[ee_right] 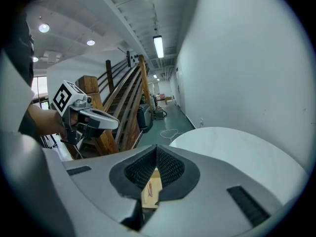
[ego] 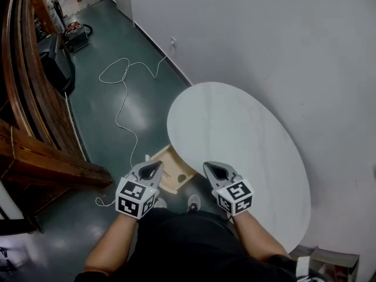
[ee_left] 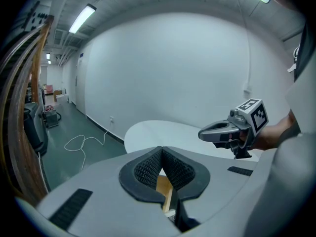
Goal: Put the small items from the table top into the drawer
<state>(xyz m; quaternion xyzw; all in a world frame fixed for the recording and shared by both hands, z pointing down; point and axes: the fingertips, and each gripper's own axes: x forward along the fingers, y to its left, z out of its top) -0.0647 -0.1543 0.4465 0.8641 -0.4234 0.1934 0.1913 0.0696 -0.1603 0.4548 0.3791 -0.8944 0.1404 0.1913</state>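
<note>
Round white tabletop (ego: pixel 235 134) shows no small items, so the sorting step looks done. Left hand-held gripper (ego: pixel 154 166) and right hand-held gripper (ego: pixel 211 168) are both pressed together and empty, above the open light wooden drawer (ego: pixel 171 172) under the tabletop's near edge. Next move is likely pushing the drawer shut.

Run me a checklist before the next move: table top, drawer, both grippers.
1. Round white table top free of small items: ok, none shows on it in the head view.
2. Light wooden drawer open: ok, it stands pulled out below the table's edge.
3. Left gripper empty: ok, jaws together with nothing between them.
4. Right gripper empty: ok, jaws together with nothing between them.
5. Items lying inside the drawer: cannot tell, only a part of it shows.
</note>
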